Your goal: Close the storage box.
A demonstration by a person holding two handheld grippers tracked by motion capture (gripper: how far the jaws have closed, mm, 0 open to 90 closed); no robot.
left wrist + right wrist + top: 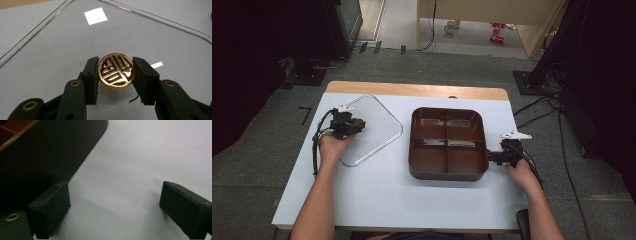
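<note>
Left gripper (pixel 115 75) closed on round gold knob (pixel 116 70) of clear lid (pixel 371 129), lid flat on white table (pixel 402 192), right gripper (pixel 115 210) wide open, empty, beside brown divided tray (pixel 447 142), near table's right edge

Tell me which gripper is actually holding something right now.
The left gripper: its fingers clamp the gold knob on the clear lid. The right gripper is open beside the brown tray.

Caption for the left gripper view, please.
Left gripper closed on the gold knob of a clear lid.
</note>
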